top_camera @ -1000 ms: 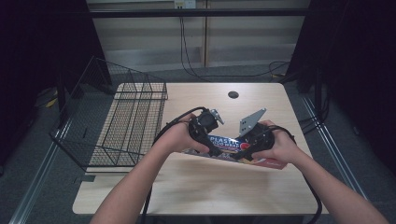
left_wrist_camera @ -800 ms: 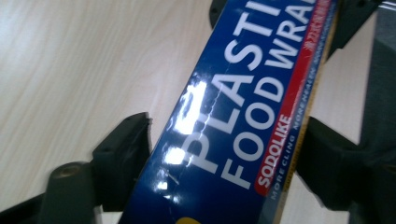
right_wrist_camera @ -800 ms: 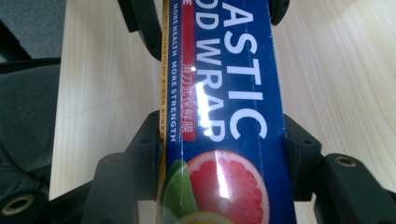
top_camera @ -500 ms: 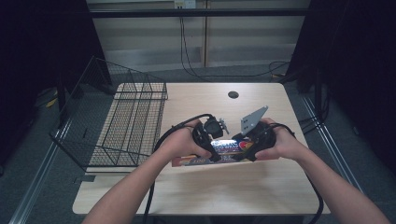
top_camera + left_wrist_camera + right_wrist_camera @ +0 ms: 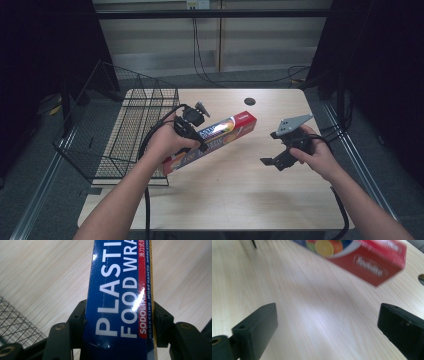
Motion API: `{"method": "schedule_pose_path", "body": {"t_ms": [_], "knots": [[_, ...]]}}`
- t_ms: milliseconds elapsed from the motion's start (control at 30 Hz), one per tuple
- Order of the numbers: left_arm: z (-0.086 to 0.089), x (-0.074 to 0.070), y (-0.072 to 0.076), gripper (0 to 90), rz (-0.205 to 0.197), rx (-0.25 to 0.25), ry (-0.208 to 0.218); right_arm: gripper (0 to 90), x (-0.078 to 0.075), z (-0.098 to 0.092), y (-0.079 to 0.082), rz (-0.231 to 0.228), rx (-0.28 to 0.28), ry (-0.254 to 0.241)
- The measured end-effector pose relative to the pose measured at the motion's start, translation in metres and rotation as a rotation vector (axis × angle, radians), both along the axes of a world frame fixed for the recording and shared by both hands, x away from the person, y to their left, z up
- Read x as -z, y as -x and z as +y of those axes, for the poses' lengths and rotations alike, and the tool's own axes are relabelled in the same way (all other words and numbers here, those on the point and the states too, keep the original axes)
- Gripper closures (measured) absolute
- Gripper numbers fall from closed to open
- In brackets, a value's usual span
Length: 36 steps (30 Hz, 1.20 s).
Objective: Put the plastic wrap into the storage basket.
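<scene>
Squeezing the long box of food wrap (image 5: pixel 120 300) from both sides, the left gripper's fingers (image 5: pixel 77 317) are clamped on it near its middle. The right gripper (image 5: pixel 280 157) hangs off to the right side of the bench (image 5: pixel 240 200), its fingers wide apart with nothing in them; they have just been opening. The box is lifted, maybe a little above the bench's left half, beside the wire basket (image 5: pixel 100 145). It looks light, stiff and shiny, so a middle hold suits it. Its long side runs slantwise, red end toward the far right corner.
</scene>
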<state>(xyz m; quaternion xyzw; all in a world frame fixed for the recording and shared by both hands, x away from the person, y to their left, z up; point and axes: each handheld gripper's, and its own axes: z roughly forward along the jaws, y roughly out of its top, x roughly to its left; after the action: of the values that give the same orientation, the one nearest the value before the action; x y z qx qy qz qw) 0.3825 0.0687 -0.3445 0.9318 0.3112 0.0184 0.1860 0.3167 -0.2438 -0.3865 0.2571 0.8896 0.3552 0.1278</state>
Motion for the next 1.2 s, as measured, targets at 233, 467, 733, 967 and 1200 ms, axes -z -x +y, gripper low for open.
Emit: {"method": "schedule_pose_path", "body": {"t_ms": [233,467,733,967,1200], "knots": [[0.006,-0.009,-0.007,43.3,0.0,-0.096,0.02,2.2,0.005,0.0,0.01,0.025,0.064,-0.059],[0.013,-0.022,-0.011,43.3,0.001,-0.14,0.015,2.1,0.013,-0.004,0.02,0.037,0.139,-0.074],[0.023,-0.03,-0.017,43.3,0.017,-0.183,0.01,1.9,0.019,-0.004,0.031,0.025,0.144,-0.105],[0.033,-0.038,-0.022,43.3,0.011,-0.249,0.004,1.8,0.028,-0.007,0.036,0.033,0.184,-0.105],[0.042,-0.044,-0.027,43.4,0.002,-0.312,0.011,1.8,0.035,-0.009,0.038,0.035,0.207,-0.096]]}}
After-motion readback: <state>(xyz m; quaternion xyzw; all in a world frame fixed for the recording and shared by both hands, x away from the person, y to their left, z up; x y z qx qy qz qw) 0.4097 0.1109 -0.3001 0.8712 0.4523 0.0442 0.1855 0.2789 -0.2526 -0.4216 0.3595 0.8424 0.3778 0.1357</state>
